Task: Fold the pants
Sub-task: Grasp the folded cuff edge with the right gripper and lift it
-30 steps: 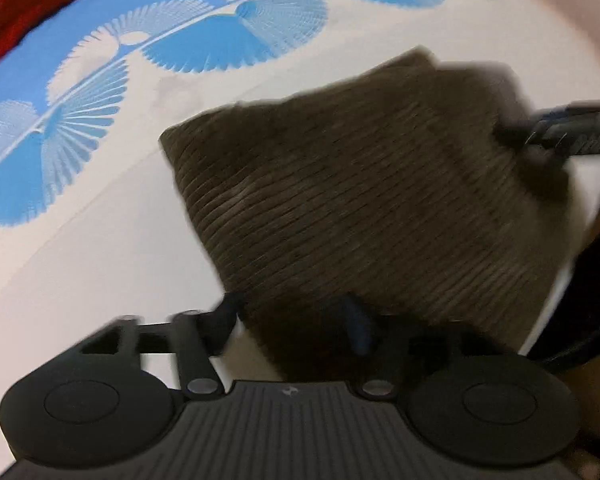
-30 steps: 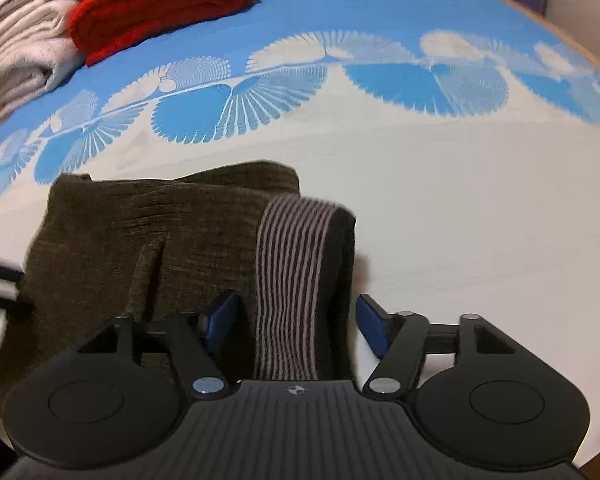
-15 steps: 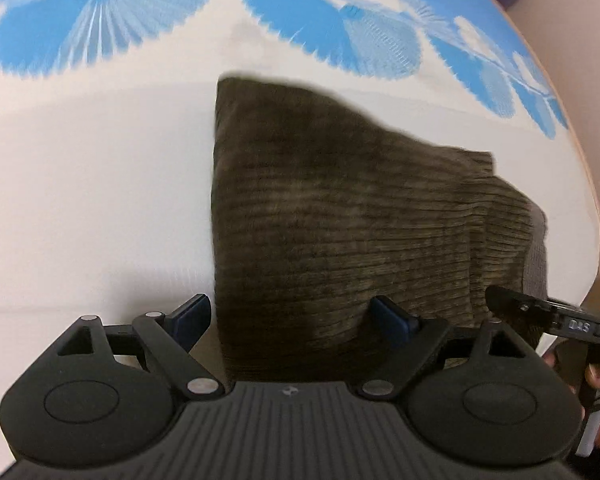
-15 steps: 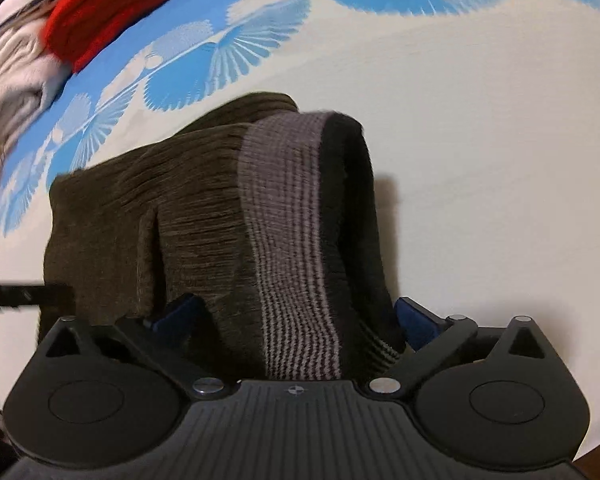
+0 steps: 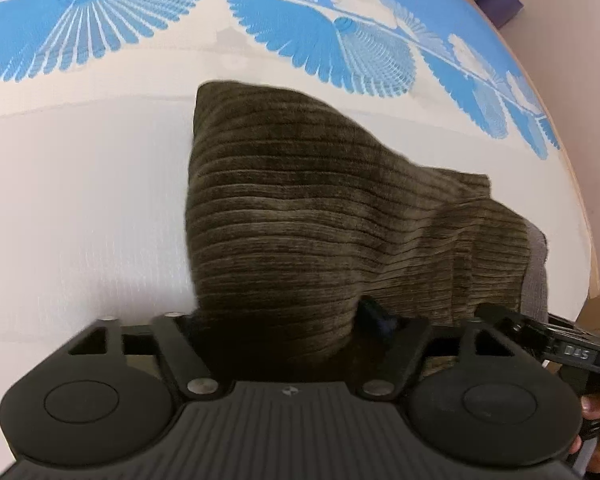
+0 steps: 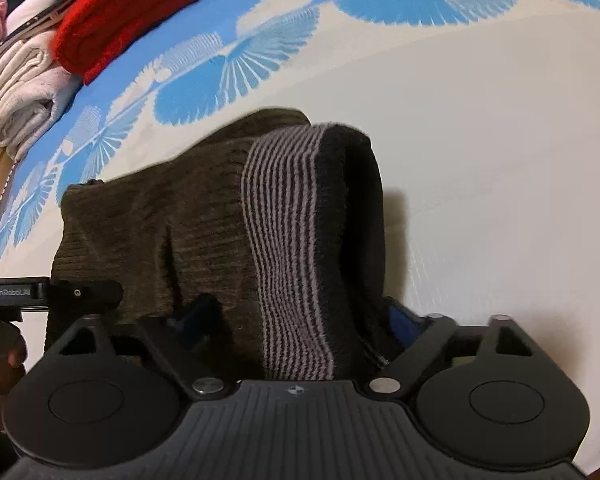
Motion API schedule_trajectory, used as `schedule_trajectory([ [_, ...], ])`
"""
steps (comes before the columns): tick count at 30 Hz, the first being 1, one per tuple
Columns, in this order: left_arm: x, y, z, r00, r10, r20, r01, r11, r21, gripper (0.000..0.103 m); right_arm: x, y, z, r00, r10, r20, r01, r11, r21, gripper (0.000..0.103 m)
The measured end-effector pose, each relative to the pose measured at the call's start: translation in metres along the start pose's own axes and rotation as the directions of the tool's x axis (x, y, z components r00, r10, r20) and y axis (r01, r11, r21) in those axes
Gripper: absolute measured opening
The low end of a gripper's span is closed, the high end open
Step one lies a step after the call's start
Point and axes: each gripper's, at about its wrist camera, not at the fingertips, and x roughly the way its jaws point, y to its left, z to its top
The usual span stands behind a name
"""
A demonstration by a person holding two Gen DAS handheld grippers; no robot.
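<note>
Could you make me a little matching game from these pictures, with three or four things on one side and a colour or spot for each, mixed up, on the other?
Things:
1. pants
2. waistband
3. sweater
4. bedspread

Descriptions:
A. red, folded, at the far left edge
B. grey and black stripes
C. white with blue fan shapes
D. dark brown ribbed cloth, lying between the fingers of both hand-held grippers

Pairs: 1-D, 2-B, 3-A, 4-C

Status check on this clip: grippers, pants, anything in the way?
Left gripper and right gripper each straddle the folded brown pants, jaws wide. Striped waistband at right gripper. Nothing obstructing.
</note>
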Motion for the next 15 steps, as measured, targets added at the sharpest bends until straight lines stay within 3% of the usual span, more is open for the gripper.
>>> schedule_trajectory([
  [1, -0.005, 0.0, 0.001, 1.0, -0.007, 0.011, 0.007, 1.0, 0.012, 0.057, -0.002, 0.005, 0.0, 1.0, -0.008, 0.016, 0.009, 1.0, -0.021, 0.077],
  [3, -0.015, 0.002, 0.001, 0.999, -0.024, 0.041, 0.023, 0.999, 0.036, 0.05, -0.003, 0.012, 0.001, 0.999, -0.021, 0.047, 0.022, 0.999, -0.028, 0.067],
  [6, -0.03, 0.001, 0.003, 0.995, -0.008, 0.098, 0.001, 0.998, 0.069, 0.046, -0.008, 0.017, 0.007, 0.995, -0.006, 0.104, 0.007, 1.0, -0.007, 0.051],
  [11, -0.06, 0.014, 0.013, 0.976, 0.036, 0.215, -0.049, 0.997, 0.058, 0.045, -0.005, 0.048, 0.025, 0.979, 0.068, 0.194, -0.048, 0.993, -0.108, 0.047],
  [15, -0.076, 0.032, 0.02, 0.961, 0.076, 0.266, -0.082, 0.997, 0.012, 0.045, 0.009, 0.071, 0.039, 0.966, 0.115, 0.232, -0.083, 0.986, -0.144, 0.047],
])
